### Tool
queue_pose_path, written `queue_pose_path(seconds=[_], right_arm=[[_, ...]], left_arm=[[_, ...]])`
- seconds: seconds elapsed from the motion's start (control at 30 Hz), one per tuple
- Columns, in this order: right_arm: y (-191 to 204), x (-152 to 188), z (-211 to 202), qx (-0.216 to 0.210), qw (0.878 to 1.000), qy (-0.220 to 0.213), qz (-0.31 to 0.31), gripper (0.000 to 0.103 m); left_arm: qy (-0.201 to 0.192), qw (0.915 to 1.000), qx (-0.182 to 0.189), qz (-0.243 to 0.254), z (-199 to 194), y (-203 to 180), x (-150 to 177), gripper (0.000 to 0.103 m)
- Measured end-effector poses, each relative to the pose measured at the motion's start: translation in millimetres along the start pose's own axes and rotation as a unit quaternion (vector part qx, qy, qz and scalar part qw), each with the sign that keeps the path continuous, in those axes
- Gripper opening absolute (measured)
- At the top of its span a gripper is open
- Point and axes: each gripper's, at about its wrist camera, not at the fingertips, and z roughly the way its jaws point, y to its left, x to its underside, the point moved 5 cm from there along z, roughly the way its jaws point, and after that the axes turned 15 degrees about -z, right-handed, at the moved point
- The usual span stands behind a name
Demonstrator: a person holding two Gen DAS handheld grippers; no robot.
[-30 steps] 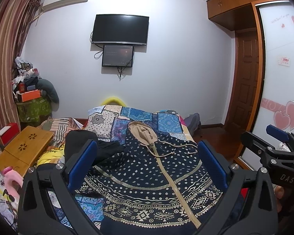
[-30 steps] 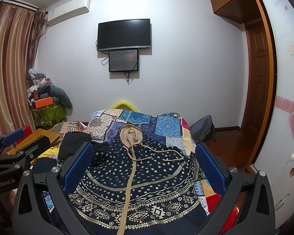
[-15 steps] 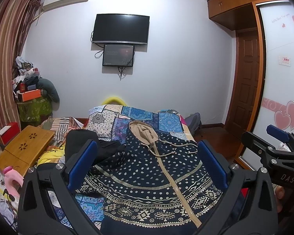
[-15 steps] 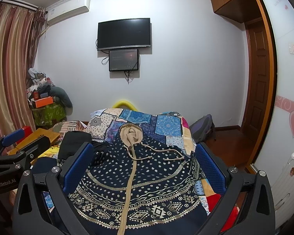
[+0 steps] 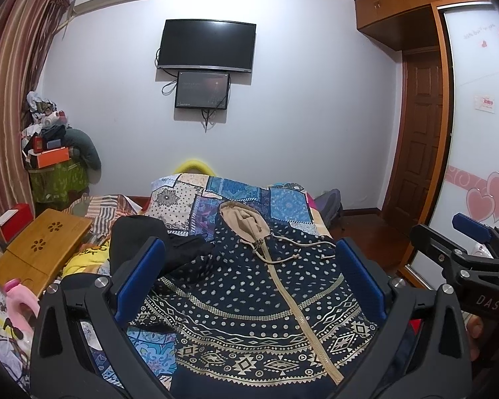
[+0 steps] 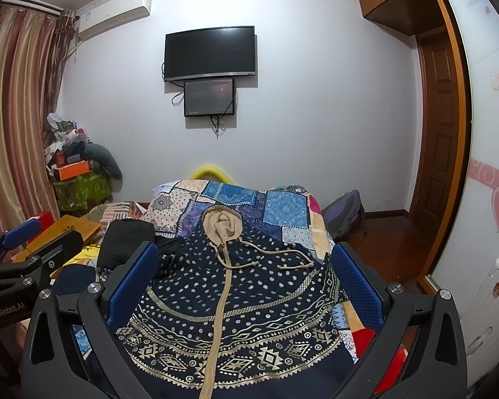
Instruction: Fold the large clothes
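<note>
- A navy zip-up hoodie [image 5: 249, 296] printed with cream dots and geometric bands lies spread face-up on a bed covered by a patchwork quilt [image 5: 236, 193], its tan-lined hood [image 5: 244, 222] pointing toward the far wall and its drawstrings [image 5: 292, 252] loose across the chest.
- The left gripper [image 5: 249, 279] hovers above the hoodie's lower half with its blue-padded jaws spread wide, one on each side of the garment, holding nothing.
- The right gripper [image 6: 243, 279] hangs over the same hoodie with its jaws likewise wide apart and empty; the tan zipper [image 6: 221, 299] runs down between its pads.
- From the left wrist camera, the right gripper shows at the hoodie's right side, just off the edge of the bed.
- A black garment [image 5: 169, 249] lies bunched against the hoodie's left shoulder.
- Further left of the hoodie sits a bamboo lap tray [image 5: 43, 249], with a pink bottle [image 5: 18, 299] near it.
- Beyond the hoodie's hood, a wall-mounted television [image 6: 209, 53] hangs above a smaller screen [image 6: 209, 97].
- To the right of the hoodie, on the floor, a backpack [image 6: 344, 212] leans by the bed.
</note>
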Motion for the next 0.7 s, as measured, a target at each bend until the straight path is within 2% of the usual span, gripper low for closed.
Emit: queue_pose_path(seconds=[0.2, 0.4, 0.6, 0.7], right_arm=[[2, 1, 8, -0.002, 1.0, 0.012, -0.002, 0.103], [4, 5, 24, -0.005, 0.999, 0.034, -0.003, 0.103], [6, 12, 46, -0.012, 0.998, 0.06, -0.003, 0.103], [8, 16, 60, -0.015, 0.997, 0.078, -0.004, 0.103]], left_arm=[[0.011, 0.9999, -0.008, -0.008, 10, 10, -1, 0.103], [0.026, 0.9988, -0.034, -0.023, 30, 35, -1, 0.103], [0.035, 0.9942, -0.088, -0.05, 57, 80, -3, 0.103], [0.035, 0.9886, -0.13, -0.067, 71, 113, -4, 0.103]])
